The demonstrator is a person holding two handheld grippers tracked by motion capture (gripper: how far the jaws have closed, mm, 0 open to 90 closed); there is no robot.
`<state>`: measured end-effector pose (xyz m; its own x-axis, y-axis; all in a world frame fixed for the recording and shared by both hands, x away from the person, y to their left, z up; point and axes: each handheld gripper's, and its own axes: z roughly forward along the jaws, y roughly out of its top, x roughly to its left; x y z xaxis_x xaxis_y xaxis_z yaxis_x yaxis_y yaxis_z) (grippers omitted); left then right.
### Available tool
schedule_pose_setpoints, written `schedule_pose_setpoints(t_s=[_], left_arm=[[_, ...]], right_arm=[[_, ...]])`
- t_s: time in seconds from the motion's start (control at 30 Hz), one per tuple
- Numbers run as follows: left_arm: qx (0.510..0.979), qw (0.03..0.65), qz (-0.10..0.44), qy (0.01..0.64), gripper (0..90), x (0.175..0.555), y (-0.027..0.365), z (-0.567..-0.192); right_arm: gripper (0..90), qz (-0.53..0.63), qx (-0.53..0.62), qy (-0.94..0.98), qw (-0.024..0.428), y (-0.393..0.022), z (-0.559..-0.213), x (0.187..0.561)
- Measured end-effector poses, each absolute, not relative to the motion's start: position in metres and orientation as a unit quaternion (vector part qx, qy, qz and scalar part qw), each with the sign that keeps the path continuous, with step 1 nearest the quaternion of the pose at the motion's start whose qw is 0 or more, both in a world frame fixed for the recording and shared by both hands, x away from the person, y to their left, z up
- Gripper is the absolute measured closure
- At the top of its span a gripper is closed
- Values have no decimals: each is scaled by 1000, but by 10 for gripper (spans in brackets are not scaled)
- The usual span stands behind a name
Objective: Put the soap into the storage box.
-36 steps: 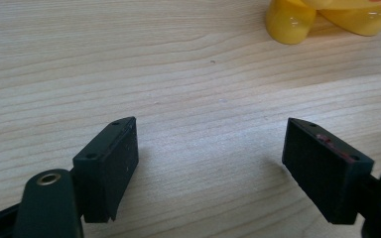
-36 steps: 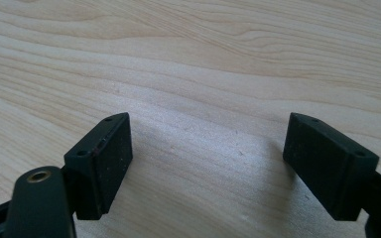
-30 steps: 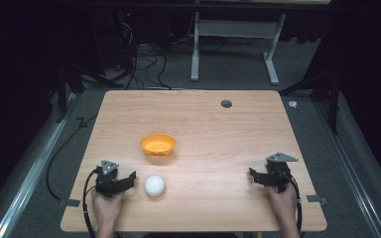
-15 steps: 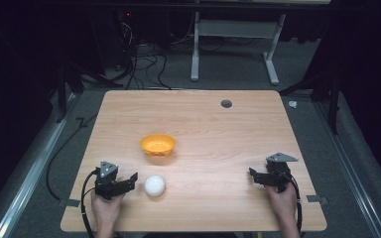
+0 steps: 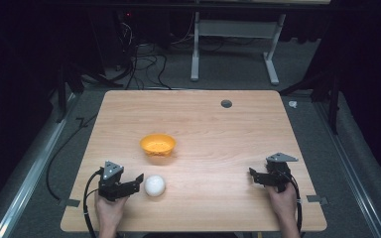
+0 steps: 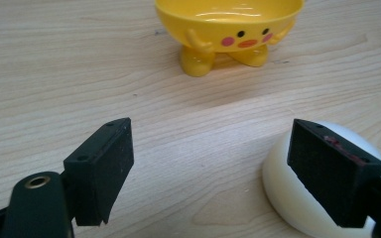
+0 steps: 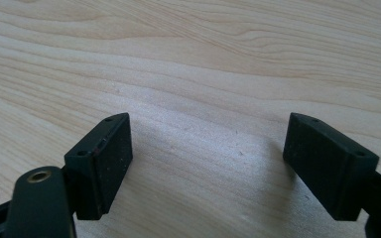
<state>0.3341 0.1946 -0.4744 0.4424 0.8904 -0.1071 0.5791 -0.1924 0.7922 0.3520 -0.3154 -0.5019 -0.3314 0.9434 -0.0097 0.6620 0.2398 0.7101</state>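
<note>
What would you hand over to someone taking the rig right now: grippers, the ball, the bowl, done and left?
Left gripper: open, low over the table, aimed at the white ball, which lies beside its right jaw, not between the jaws.
Right gripper: open, holding nothing, over bare wood at the table's right side.
Yellow duck-faced bowl: upright beyond the ball, apart from it; its inside looks empty.
Done: nothing gripped yet.
Left: probably centre the left gripper on the ball, close, lift, and perhaps place it in the bowl.

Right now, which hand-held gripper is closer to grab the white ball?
Left. The left hand-held gripper is open right beside the white ball; the right hand-held gripper sits far across the table.
</note>
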Motion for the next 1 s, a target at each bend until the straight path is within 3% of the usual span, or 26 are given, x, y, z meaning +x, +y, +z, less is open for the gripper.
schedule_pose_setpoints(t_s=[1.0], left_arm=[[800, 388, 163, 428, 146, 321, 149, -478]], right_arm=[[202, 311, 531, 755, 227, -316, -502, 352]])
